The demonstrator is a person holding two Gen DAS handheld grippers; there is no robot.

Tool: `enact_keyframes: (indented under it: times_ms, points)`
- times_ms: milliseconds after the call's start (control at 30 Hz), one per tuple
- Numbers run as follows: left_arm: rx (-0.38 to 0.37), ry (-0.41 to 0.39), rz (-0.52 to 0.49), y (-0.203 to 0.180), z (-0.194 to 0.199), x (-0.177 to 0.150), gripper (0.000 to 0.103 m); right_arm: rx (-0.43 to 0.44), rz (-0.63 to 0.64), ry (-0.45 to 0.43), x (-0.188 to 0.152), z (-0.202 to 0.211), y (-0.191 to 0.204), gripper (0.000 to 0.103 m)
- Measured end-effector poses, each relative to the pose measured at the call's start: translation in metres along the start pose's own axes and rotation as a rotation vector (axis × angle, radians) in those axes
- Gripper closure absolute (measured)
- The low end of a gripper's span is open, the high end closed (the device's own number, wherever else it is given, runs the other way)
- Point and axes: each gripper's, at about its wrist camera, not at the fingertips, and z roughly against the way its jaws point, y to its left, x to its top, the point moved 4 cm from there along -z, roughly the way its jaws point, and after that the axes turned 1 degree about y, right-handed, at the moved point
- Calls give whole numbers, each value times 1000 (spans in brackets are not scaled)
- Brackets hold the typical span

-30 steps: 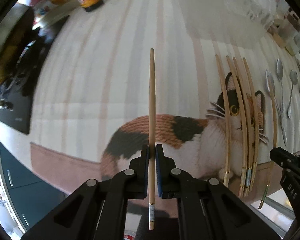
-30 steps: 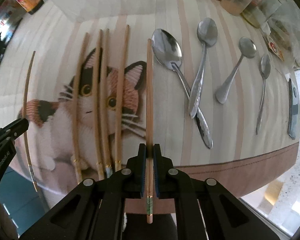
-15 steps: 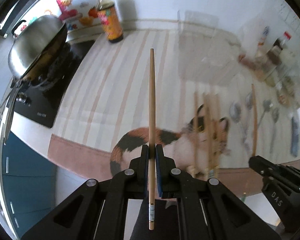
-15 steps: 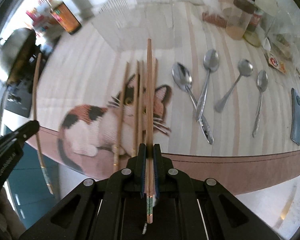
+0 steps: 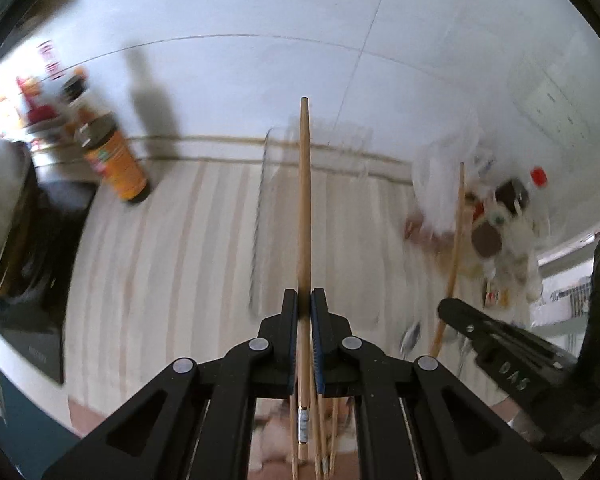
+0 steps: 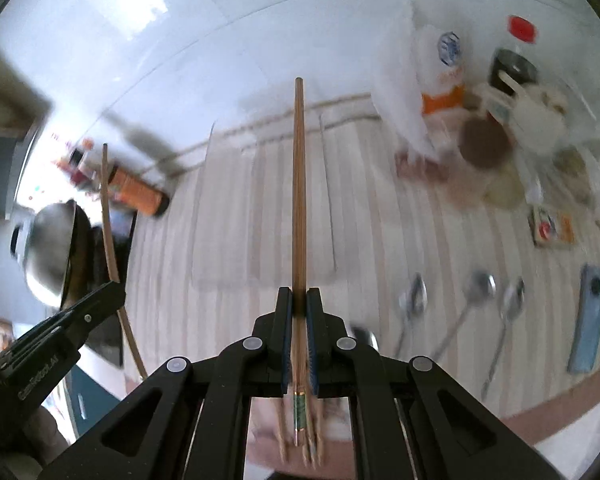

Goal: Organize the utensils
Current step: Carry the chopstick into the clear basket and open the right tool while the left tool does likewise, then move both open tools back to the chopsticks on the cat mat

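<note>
2 grippers each clamp 1 wooden chopstick above a striped cloth (image 5: pixel 172 272) on a counter. The left gripper (image 5: pixel 305 308) has its jaws pressed nearly together on a pale chopstick (image 5: pixel 304 208), which runs straight forward from between the pads, its banded butt end sticking out behind them. The right gripper (image 6: pixel 299 306) is likewise closed tight on a darker, ridged chopstick (image 6: pixel 298 184) with a green band near the butt. Both sticks point toward a clear plastic tray (image 6: pixel 260 216) lying on the cloth near the white tiled wall. Below the jaws, several more chopsticks (image 6: pixel 312 440) lie on the cloth, blurred. In the right wrist view, 3 metal spoons (image 6: pixel 476 300) lie to the right, with a blue phone (image 6: pixel 588 320) beyond them. An orange sauce bottle (image 5: pixel 112 160) stands at the left by a steel wok (image 6: pixel 52 256), and jars crowd the far right corner.
</note>
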Motion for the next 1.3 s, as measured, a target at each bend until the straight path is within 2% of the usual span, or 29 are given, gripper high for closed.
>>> enact_keyframes:
  times_ms: [133,267,467,533,600,633,667,700,733,767,867,900,933,967,1133,1300]
  points:
    - [-24,52,-12,0,-35,47,99,-36,-4,0,52,-30,12,96]
    - [-33,108,-18,5,-69,68,99,-65,-4,39,90,-68,19,96]
    - [-78,181,-4,15,-103,75,97,-98,17,115,102,-117,21,95]
    - [-65,183,-4,18,-105,75,95,-88,15,159,100,-130,20,94]
    - [-14,167,-11,23,-103,74,93,-107,21,173,98,-135,16,85]
    - [8,145,-15,27,-99,72,91,-118,21,172,95,-134,14,72]
    - [26,127,-19,29,-95,72,88,-123,19,166,92,-132,12,66]
    - [45,107,-19,31,-89,70,84,-131,18,156,90,-128,10,65]
    - [69,79,-16,33,-82,67,73,-144,21,143,87,-123,6,62]
    - [92,55,-17,35,-76,64,55,-153,19,134,86,-119,3,60]
    - [159,-36,-11,42,-54,54,28,-193,25,89,78,-94,-5,50]
    - [176,-64,-10,44,-47,49,22,-208,27,71,73,-86,-9,48]
    - [192,-90,-4,46,-40,43,9,-223,28,49,69,-79,-12,42]
    - [196,-107,3,47,-36,37,1,-230,30,27,64,-70,-14,36]
    - [251,-124,26,46,-28,-3,0,-218,22,-49,32,-42,-24,25]
    - [310,-58,1,32,-49,-60,0,-200,40,-21,-10,-41,-36,25]
